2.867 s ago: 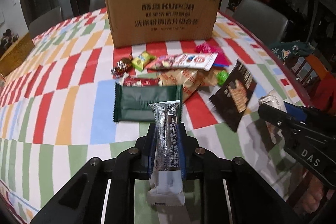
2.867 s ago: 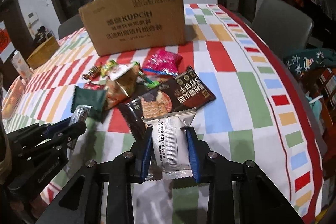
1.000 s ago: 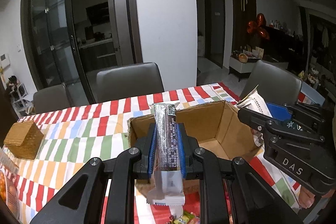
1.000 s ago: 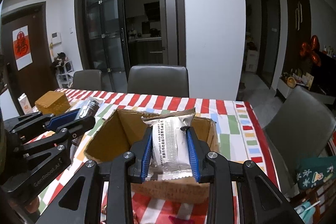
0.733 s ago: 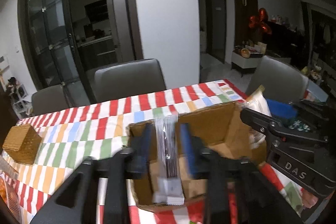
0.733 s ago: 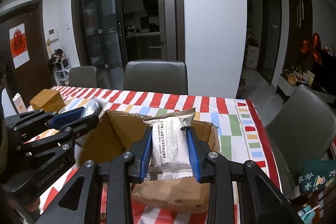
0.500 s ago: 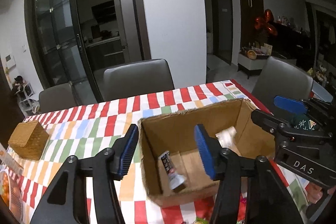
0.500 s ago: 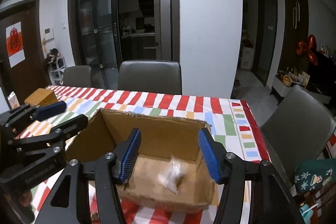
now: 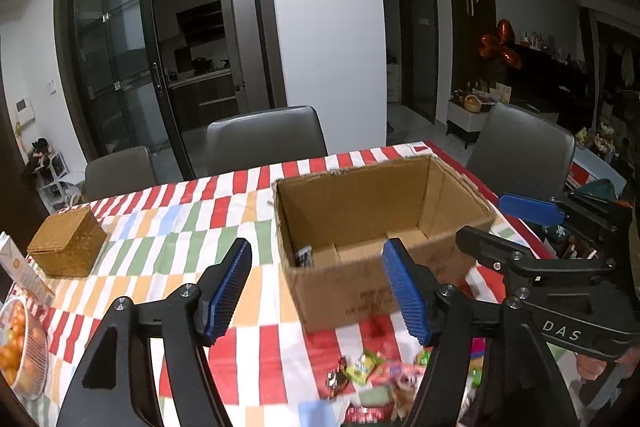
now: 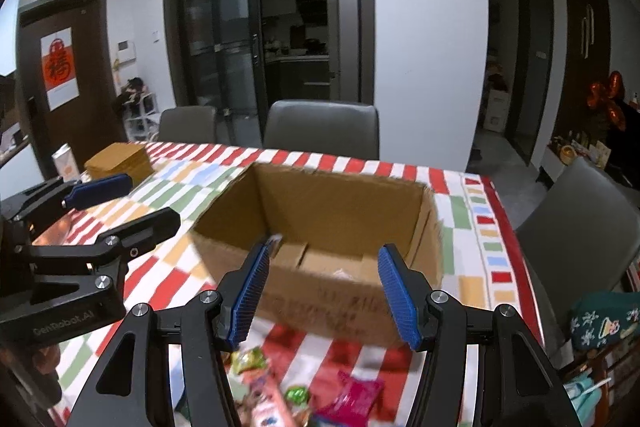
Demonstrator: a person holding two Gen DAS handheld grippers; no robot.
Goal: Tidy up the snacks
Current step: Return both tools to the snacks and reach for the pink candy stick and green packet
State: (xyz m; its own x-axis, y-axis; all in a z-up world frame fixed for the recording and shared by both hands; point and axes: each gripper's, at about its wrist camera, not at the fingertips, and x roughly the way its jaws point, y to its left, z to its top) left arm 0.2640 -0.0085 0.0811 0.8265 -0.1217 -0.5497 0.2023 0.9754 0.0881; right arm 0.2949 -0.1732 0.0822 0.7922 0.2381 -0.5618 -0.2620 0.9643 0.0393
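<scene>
Your left gripper (image 9: 320,291) and right gripper (image 10: 322,293) both hung spread wide and empty above loose bright candy wrappers (image 10: 304,393) on the striped tablecloth (image 9: 168,227). Just beyond sat the brown cardboard box (image 9: 360,291), top open, its long axis running left to right. A dark snack bar (image 9: 303,256) leaned upright in its near-left corner.

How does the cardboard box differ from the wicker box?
The cardboard box is open-topped with a snack inside; the wicker box is closed by a lid. The cardboard box looks much bigger. Cardboard is smooth with printing on its side; the wicker is woven. Both sit on the striped tablecloth.
</scene>
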